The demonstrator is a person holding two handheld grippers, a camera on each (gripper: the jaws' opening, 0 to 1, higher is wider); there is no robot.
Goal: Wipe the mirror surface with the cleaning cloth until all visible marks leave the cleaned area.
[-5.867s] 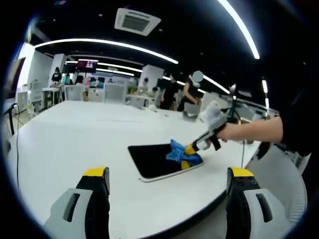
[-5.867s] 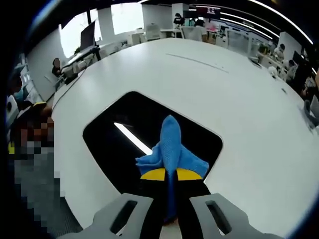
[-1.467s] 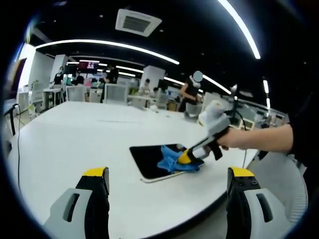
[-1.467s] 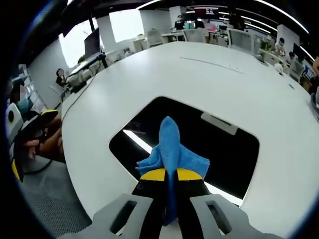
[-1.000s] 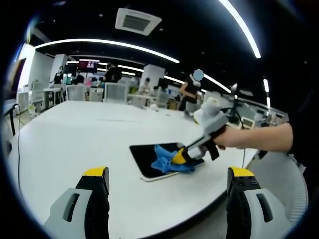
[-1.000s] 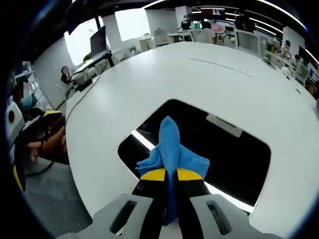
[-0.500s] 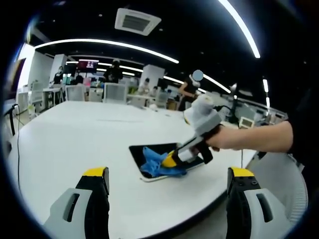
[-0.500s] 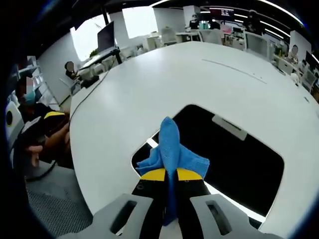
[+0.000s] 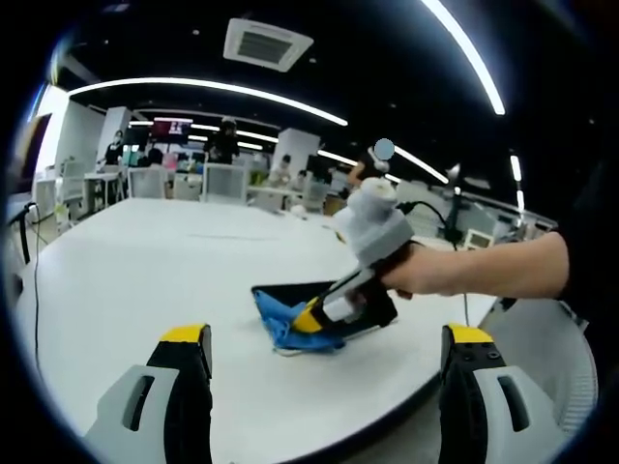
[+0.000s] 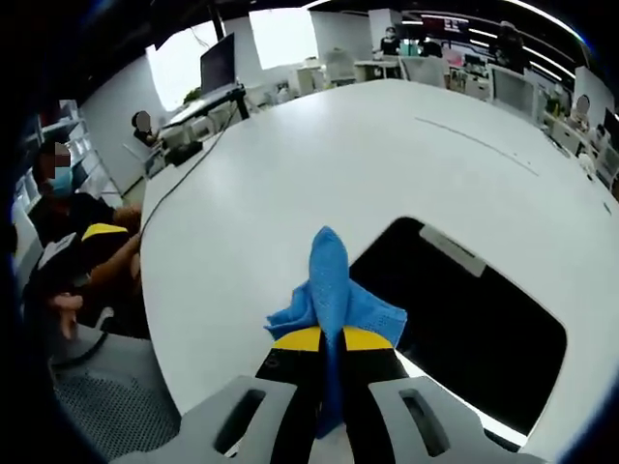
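As tongs [image 10: 332, 340] clamp cloth [image 10: 332, 286] — seemingly mirror-edge [image 10: 462, 307].

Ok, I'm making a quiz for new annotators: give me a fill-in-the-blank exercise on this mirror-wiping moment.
1. The right gripper is shut on a cloth whose colour is ____.
2. The mirror lies flat on a table whose colour is ____.
3. The left gripper has its jaws ____, with nothing between them.
4. In the left gripper view, the cloth sits at the mirror's ____ end.

Missing words: blue; white; open; left
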